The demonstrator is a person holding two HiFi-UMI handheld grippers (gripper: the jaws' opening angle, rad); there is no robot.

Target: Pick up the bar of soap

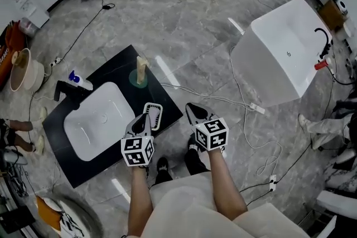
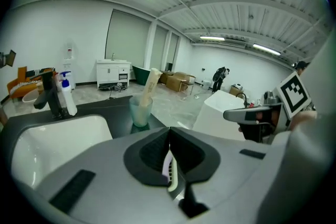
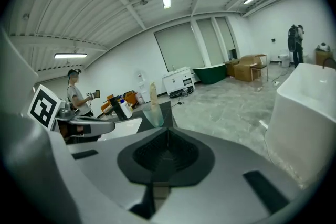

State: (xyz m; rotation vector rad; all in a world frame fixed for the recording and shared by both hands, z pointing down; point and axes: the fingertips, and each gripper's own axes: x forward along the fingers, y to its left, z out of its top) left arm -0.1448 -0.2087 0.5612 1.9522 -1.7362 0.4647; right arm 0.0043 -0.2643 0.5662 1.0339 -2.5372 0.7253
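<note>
The pickup is barely begun, and nothing is lifted. The left tongs [image 1: 144, 118] are pressed shut with no object in them. Their tips are over the lower right edge of the black tabletop [image 1: 114, 72], right at a white-rimmed dish [image 1: 160, 115] near the middle of the frame. The bar of soap itself cannot be made out; I judge that it lies in that dish. The right tongs [image 1: 191, 107] are likewise closed and empty, just right of the tabletop, over the floor. What is left is to open the tongs, close them on the bar and raise it.
</note>
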